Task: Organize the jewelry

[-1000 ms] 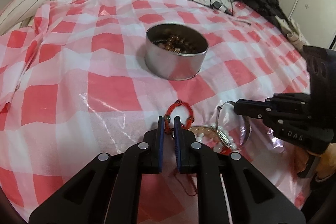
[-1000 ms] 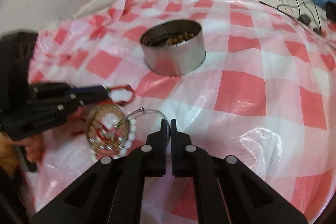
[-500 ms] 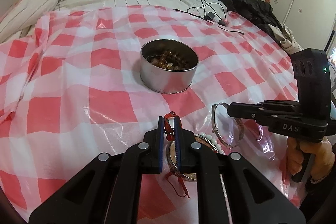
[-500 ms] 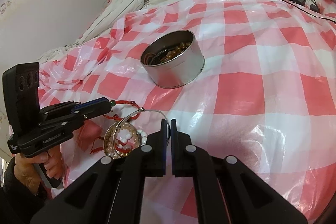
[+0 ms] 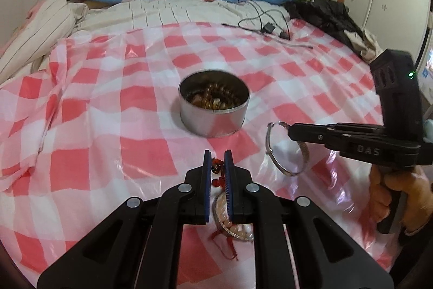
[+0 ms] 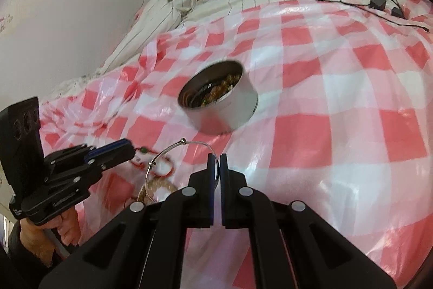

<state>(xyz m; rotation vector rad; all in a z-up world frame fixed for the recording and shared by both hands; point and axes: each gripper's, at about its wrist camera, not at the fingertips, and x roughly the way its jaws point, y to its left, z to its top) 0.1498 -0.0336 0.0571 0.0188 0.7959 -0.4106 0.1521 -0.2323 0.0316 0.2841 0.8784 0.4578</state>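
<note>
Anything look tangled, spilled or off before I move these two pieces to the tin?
Nothing spilled; the tin stands upright with beads inside. One oddity: the left tool grips the red cord bracelet while its tassel trails over the bead bracelets on the cloth, so it might snag. The right tool holds the silver bangle clear.

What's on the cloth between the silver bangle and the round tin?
Nothing. In the left wrist view, only bare red-and-white checked cloth lies between the silver bangle, held up by the right gripper, and the round tin.

Soft indoor light, glare on the glossy checked cloth (image 5: 140,159), blurred tin (image 6: 217,107), fisheye-bent edges.
</note>
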